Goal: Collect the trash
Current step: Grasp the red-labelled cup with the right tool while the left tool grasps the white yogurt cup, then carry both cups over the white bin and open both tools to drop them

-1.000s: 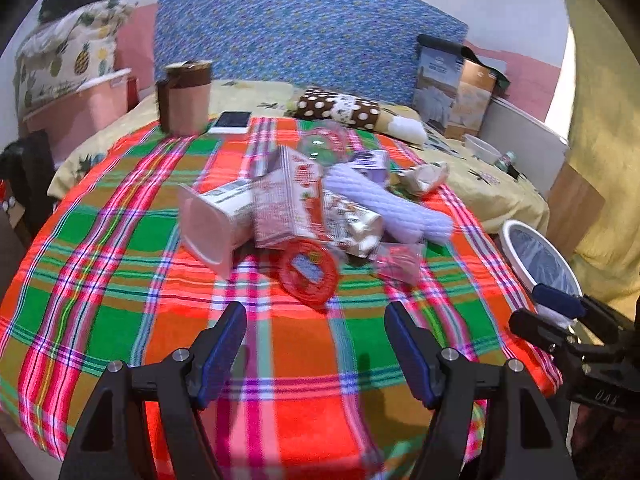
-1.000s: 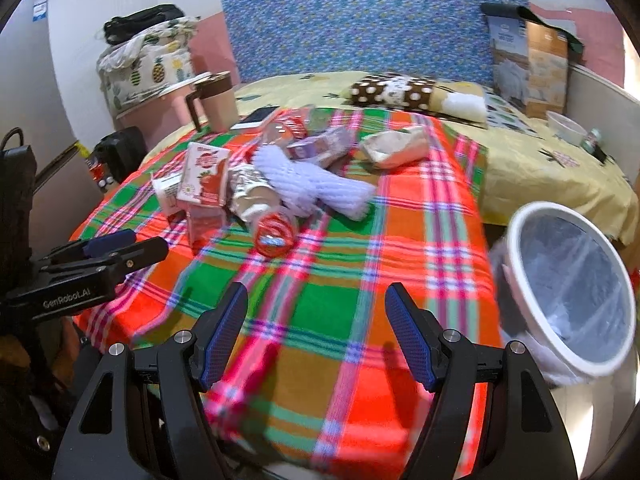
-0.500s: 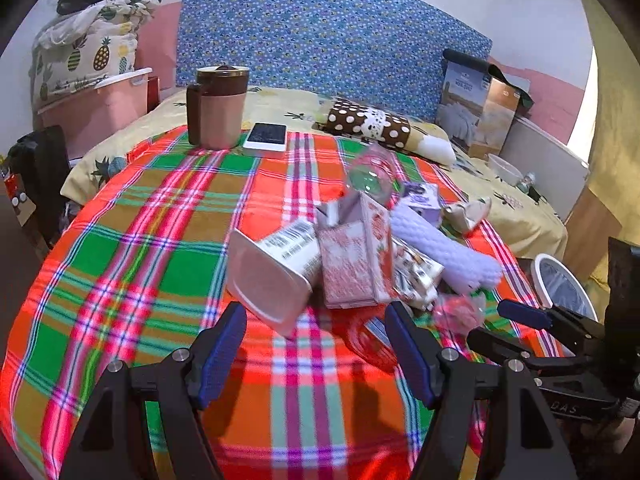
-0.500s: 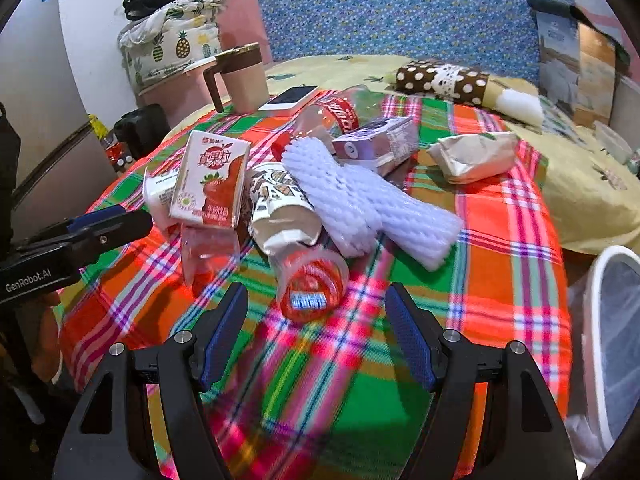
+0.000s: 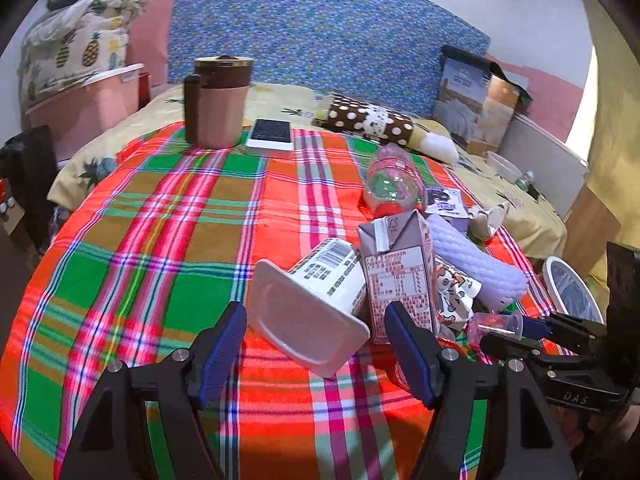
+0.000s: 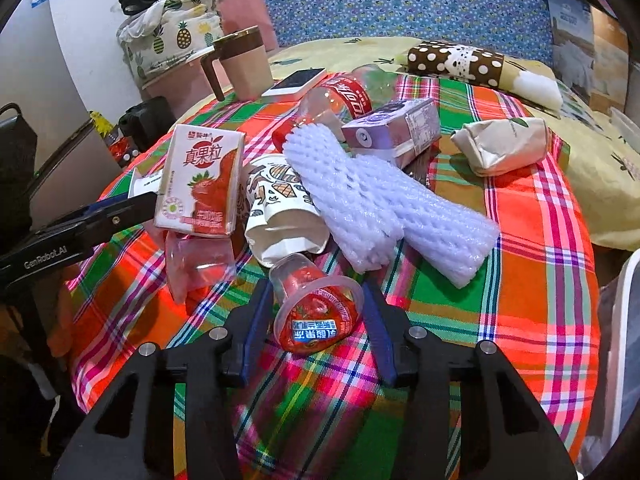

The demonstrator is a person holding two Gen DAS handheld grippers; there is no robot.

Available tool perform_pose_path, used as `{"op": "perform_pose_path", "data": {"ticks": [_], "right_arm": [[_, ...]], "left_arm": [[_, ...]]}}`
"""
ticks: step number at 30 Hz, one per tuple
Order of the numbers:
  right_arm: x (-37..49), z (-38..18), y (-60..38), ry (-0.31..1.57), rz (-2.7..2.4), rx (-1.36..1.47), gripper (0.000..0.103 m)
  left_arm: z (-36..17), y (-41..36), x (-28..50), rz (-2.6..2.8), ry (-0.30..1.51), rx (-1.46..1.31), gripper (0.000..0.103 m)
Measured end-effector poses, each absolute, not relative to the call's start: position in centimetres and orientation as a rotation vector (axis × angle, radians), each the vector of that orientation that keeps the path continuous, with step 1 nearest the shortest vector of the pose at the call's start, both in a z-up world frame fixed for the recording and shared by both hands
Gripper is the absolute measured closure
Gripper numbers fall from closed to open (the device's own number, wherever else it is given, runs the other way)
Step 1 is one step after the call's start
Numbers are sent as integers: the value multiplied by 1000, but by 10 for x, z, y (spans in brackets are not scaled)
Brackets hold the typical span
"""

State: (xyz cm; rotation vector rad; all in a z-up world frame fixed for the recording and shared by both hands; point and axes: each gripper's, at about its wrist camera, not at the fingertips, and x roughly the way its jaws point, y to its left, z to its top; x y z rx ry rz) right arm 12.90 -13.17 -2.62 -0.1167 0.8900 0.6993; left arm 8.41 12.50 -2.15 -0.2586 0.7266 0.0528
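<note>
A pile of trash lies on the plaid tablecloth [image 5: 160,240]. My left gripper [image 5: 316,344] is open, its fingers on either side of a tipped white yogurt cup [image 5: 312,296], beside a strawberry milk carton [image 5: 400,272]. My right gripper [image 6: 316,320] is open around a small clear cup with a red label [image 6: 316,312]. Behind that cup lie the milk carton [image 6: 200,180], a paper cup [image 6: 280,204], white foam netting [image 6: 380,208], a purple carton [image 6: 392,128], a plastic bottle [image 6: 340,96] and a crumpled paper bag [image 6: 504,144].
A lidded mug [image 5: 218,100] and a phone [image 5: 270,134] stand at the table's far side. A white lined trash bin [image 5: 572,292] is on the floor at the right. A bed with a polka-dot pillow [image 5: 372,120] lies behind.
Both grippers have moved forward into the pile. The left now brackets the yogurt cup; the right now brackets the red-labelled cup and its jaws have narrowed.
</note>
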Motion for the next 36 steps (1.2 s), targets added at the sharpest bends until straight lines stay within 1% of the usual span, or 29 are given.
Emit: {"op": "perform_pose_path", "data": {"ticks": [9, 11, 13, 17, 18, 21, 27, 36], "right_arm": [[130, -26, -135, 899, 680, -97, 56], [130, -27, -136, 899, 678, -93, 56], [130, -27, -136, 900, 676, -88, 56], [129, -26, -138, 894, 672, -82, 56], [128, -25, -139, 892, 670, -80, 56], [126, -24, -142, 885, 669, -76, 56], [122, -21, -147, 866, 658, -61, 56], [109, -10, -161, 823, 652, -32, 56]], "left_arm": [[-26, 126, 88, 32, 734, -275, 32], [-27, 125, 84, 21, 734, -288, 42], [-30, 121, 85, 16, 750, -279, 62], [-34, 117, 89, 6, 773, -289, 78], [-34, 117, 89, 15, 771, -286, 83], [-33, 116, 86, 17, 763, -288, 92], [-23, 115, 73, 51, 741, -287, 96], [-1, 114, 44, 96, 704, -281, 96]]}}
